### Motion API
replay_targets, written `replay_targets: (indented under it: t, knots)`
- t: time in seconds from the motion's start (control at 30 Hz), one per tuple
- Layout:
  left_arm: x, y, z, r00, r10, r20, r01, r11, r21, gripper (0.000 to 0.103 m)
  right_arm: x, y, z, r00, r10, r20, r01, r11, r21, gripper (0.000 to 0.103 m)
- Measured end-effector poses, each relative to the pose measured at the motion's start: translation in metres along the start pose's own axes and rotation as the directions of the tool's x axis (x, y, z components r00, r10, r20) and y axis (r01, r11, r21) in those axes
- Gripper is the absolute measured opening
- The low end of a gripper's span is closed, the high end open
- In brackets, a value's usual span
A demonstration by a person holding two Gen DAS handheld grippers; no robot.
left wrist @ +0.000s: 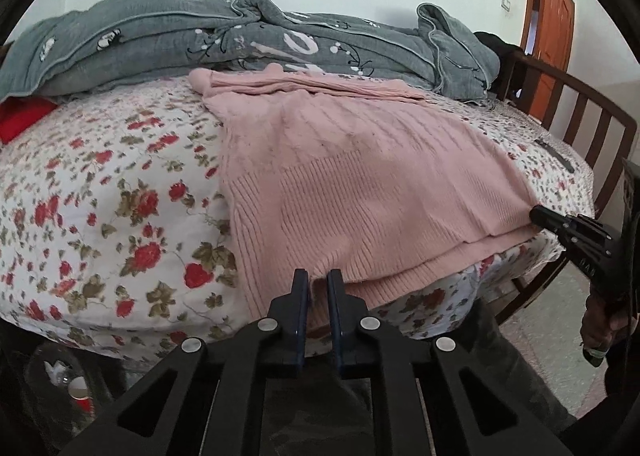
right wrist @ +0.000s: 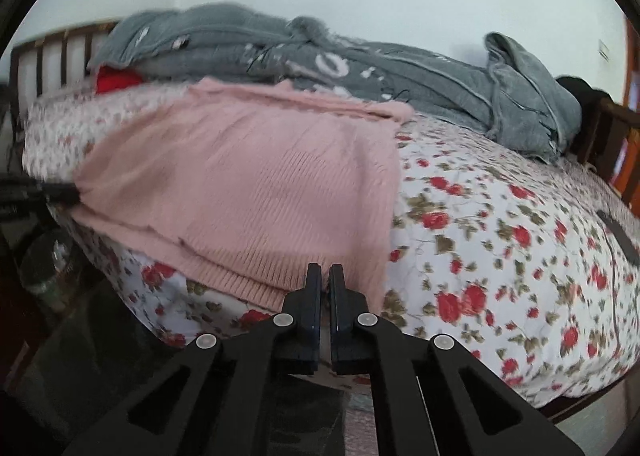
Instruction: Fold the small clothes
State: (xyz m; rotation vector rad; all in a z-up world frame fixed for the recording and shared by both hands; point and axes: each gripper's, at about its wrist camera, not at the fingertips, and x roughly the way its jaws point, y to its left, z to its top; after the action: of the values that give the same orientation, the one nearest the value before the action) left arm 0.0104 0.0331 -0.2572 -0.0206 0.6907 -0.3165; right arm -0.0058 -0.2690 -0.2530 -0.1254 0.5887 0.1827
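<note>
A pink knit sweater (left wrist: 352,183) lies flat on the floral bedsheet (left wrist: 100,195), its ribbed hem hanging over the near edge of the bed. My left gripper (left wrist: 318,276) is shut on the hem at its near left corner. My right gripper (right wrist: 325,270) is shut on the hem at the near right corner of the sweater (right wrist: 248,183). The right gripper also shows at the right of the left wrist view (left wrist: 538,215), and the left gripper at the left edge of the right wrist view (right wrist: 72,191). The sleeves lie folded across the far end.
A crumpled grey quilt (left wrist: 240,35) lies along the far side of the bed, with something red (left wrist: 20,115) under its left end. A dark wooden bed rail (left wrist: 580,123) stands on the right, an orange door (left wrist: 552,15) behind it. A dark flat object (right wrist: 620,234) lies on the sheet.
</note>
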Motion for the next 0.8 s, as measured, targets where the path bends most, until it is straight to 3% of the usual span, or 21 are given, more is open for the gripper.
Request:
replay_targets:
  t: [0.1, 0.23, 0.43, 0.5, 0.57, 0.8]
  knots:
    - [0.003, 0.000, -0.002, 1.000, -0.010, -0.005, 0.010, 1.000, -0.003, 0.011, -0.016, -0.010, 0.001, 0.999, 0.005, 0.051, -0.008, 0.998, 0.057, 0.003]
    - [0.005, -0.006, -0.001, 1.000, -0.012, -0.003, 0.012, 1.000, 0.007, 0.022, -0.027, -0.017, 0.006, 0.995, 0.020, 0.093, -0.028, 0.996, 0.088, 0.003]
    - [0.005, -0.021, -0.003, 0.998, 0.060, -0.002, -0.059, 0.993, 0.101, 0.024, -0.031, -0.018, 0.007, 0.994, 0.020, 0.107, -0.032, 0.993, 0.111, 0.003]
    - [0.005, -0.022, -0.004, 0.997, 0.075, 0.005, -0.075, 0.991, 0.107, 0.019, -0.034, -0.018, 0.008, 0.993, 0.024, 0.118, -0.038, 0.993, 0.113, 0.003]
    - [0.003, -0.018, -0.004, 0.998, 0.069, 0.010, -0.069, 0.994, 0.089, 0.008, -0.036, -0.017, 0.009, 0.992, 0.021, 0.123, -0.035, 0.993, 0.113, 0.003]
    - [-0.021, 0.009, -0.003, 0.998, 0.006, 0.062, -0.004, 1.000, -0.025, 0.005, -0.041, -0.018, 0.012, 0.991, 0.019, 0.132, -0.032, 0.994, 0.100, 0.002]
